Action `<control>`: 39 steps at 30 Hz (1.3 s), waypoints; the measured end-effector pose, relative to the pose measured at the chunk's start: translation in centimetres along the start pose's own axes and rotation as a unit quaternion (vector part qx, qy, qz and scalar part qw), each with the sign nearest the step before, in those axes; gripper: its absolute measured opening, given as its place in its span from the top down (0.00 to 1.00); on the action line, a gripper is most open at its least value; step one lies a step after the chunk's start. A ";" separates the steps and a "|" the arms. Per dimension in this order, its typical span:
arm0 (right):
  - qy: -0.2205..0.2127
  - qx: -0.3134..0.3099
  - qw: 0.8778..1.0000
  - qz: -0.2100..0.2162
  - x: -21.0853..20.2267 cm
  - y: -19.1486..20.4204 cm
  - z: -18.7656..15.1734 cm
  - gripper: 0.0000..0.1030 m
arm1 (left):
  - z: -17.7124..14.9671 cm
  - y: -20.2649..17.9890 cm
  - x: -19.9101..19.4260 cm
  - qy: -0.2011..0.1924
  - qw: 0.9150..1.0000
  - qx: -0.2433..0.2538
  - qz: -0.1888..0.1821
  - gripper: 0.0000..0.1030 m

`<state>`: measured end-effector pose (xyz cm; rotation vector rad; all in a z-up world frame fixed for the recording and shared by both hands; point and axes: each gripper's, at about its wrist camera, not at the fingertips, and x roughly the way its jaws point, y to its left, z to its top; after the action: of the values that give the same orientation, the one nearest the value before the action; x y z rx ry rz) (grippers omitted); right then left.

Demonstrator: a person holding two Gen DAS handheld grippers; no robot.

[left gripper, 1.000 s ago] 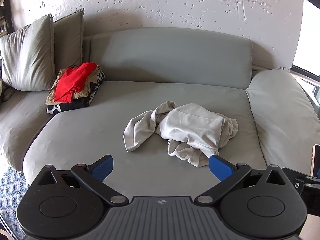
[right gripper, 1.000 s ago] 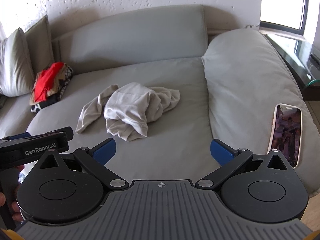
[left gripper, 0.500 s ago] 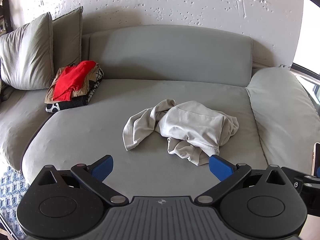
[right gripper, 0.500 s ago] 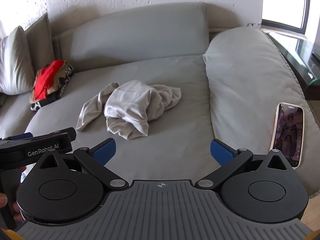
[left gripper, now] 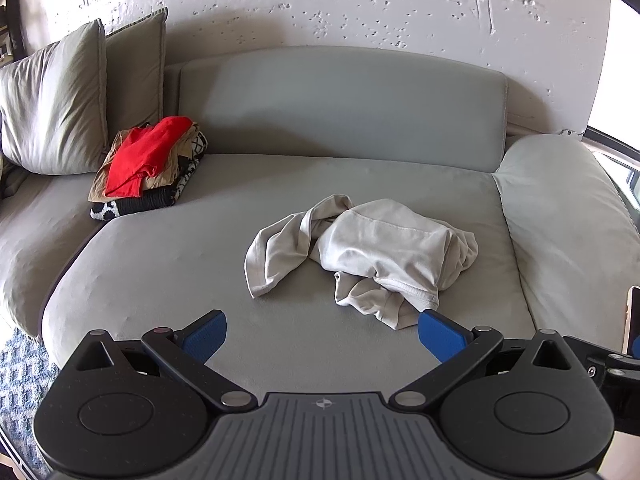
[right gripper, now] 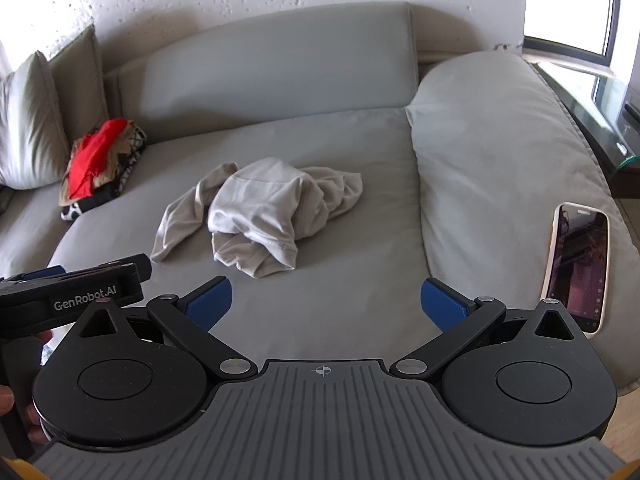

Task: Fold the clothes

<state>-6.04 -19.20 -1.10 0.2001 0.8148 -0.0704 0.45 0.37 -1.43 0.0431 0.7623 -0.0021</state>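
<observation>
A crumpled light grey garment [left gripper: 368, 252] lies in a heap in the middle of the grey sofa seat [left gripper: 180, 272]; it also shows in the right wrist view [right gripper: 260, 212]. My left gripper [left gripper: 322, 334] is open and empty, held at the seat's front edge, short of the garment. My right gripper [right gripper: 326, 300] is open and empty, also short of the garment, to its right. The left gripper's body [right gripper: 72, 296] shows at the left of the right wrist view.
A stack of folded clothes with a red piece on top [left gripper: 148, 164] sits at the back left, by two cushions [left gripper: 56, 100]. A phone [right gripper: 578, 268] lies on the right armrest [right gripper: 500, 152]. A glass side table [right gripper: 600, 104] stands far right. A patterned rug [left gripper: 20, 380] lies lower left.
Both grippers have edged slightly forward and downward toward the sofa; the garment sits a little lower and nearer in both views. Nothing was taken hold of.
</observation>
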 end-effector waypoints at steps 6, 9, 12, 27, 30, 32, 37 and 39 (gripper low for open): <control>0.000 0.000 1.000 0.001 0.0 0.0 0.0 0.00 | -0.1 0.0 0.0 0.000 1.000 0.000 0.001 0.00; 0.000 0.000 1.000 0.002 0.1 -0.1 0.0 0.00 | -0.1 -0.1 0.1 0.000 1.000 0.001 0.002 0.00; 0.001 0.003 1.000 0.002 0.0 -0.1 0.0 0.00 | -0.1 0.0 0.2 0.000 1.000 -0.002 0.002 0.00; -0.001 0.010 0.999 0.035 3.7 -0.2 0.2 0.00 | -2.1 2.6 4.5 0.053 0.998 -0.024 -0.015 0.01; 0.001 0.012 0.997 0.075 6.2 0.0 0.4 0.00 | -1.9 3.6 4.9 0.042 0.998 -0.041 -0.005 0.01; 0.006 -0.008 0.997 0.074 8.2 0.8 0.2 0.00 | -1.7 4.1 5.3 0.038 0.998 -0.041 -0.005 0.01; -0.026 -0.091 0.992 0.079 11.4 4.0 0.6 0.01 | -1.3 6.0 6.3 0.025 0.997 -0.066 0.009 0.01; -0.035 -0.112 0.989 0.091 12.1 5.7 1.3 0.05 | -0.8 7.3 7.0 0.023 0.996 -0.085 0.029 0.01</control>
<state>3.99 -13.71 -8.22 0.0594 0.7247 0.1847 5.06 7.75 -6.52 -0.0966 0.8039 0.1184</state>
